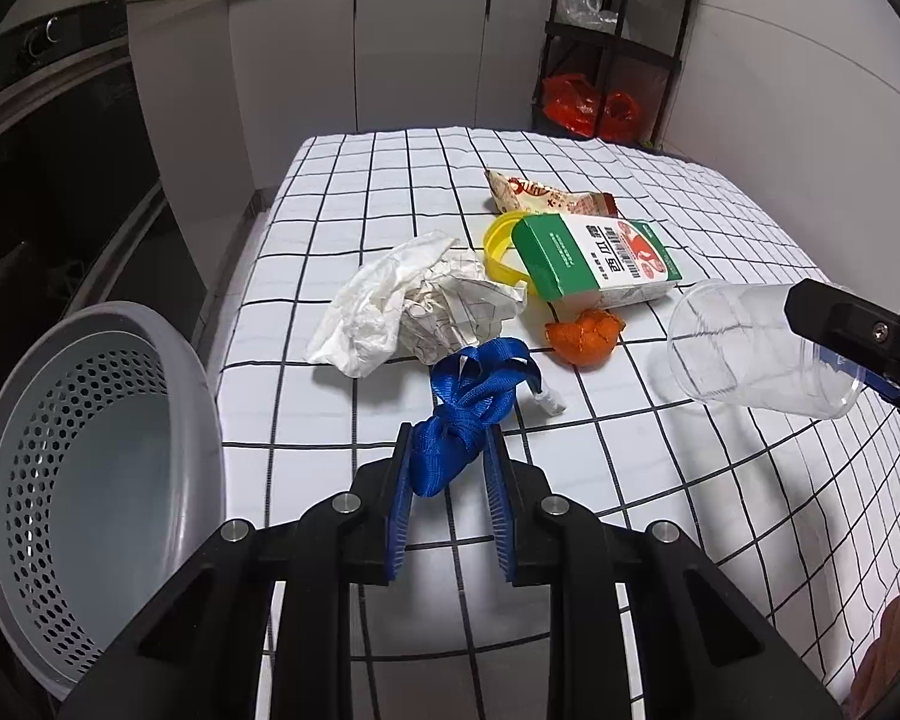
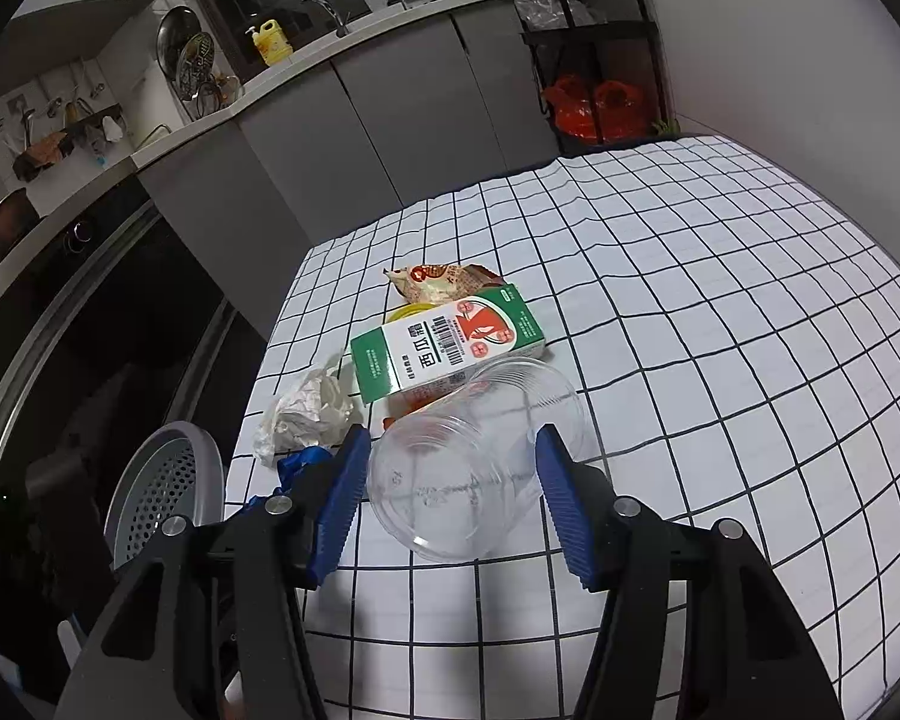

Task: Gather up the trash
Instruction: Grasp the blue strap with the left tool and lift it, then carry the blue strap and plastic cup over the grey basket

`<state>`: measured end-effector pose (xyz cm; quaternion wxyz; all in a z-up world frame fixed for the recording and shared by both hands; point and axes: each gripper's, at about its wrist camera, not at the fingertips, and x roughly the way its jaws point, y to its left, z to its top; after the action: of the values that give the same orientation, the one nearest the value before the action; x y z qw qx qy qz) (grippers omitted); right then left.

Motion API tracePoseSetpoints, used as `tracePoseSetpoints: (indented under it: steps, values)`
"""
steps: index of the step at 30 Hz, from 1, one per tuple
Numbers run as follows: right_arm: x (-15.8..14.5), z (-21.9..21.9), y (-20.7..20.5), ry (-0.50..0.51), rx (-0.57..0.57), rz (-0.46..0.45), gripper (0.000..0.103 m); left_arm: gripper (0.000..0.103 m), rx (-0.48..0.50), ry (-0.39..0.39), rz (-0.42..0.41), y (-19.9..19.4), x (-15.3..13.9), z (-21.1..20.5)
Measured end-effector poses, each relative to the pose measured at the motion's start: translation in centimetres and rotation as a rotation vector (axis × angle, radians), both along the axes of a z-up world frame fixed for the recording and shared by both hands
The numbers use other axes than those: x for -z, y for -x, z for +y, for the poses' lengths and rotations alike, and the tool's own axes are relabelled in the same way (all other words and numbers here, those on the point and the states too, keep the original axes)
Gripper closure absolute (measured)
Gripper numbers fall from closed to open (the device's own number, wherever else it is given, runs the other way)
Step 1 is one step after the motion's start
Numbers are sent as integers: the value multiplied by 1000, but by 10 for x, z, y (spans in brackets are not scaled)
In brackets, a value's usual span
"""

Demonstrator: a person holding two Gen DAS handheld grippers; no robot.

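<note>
In the left wrist view the left gripper (image 1: 448, 450) pinches a knotted blue strap (image 1: 471, 405) just beside the grey perforated bin (image 1: 99, 474) — presumably its destination — while in the right wrist view the right gripper (image 2: 453, 474) clamps a clear plastic cup (image 2: 468, 468) sideways above the checked tablecloth (image 2: 720, 360) — likely next.

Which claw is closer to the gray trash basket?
Left. The left claw, gripping the blue strap, sits right beside the gray basket. The right claw, holding the clear cup, is farther along the table.

Clear glossy plastic cup (image 2: 474, 462), woven blue strap (image 1: 468, 414) (cloth), crumpled matt paper (image 1: 414, 306).
</note>
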<state>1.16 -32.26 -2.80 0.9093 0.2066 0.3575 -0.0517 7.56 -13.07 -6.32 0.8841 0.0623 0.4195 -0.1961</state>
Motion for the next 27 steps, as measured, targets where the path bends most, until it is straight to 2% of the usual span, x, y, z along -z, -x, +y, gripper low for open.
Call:
tracePoseSetpoints:
  steps: [12,27]
  values:
    - [-14,31,2,30,-61,-47,48,80,-48,19,-58,7,-22,37]
    - [-21,93,-9,1,-186,-86,48,80,-155,0,-94,7,-37,102]
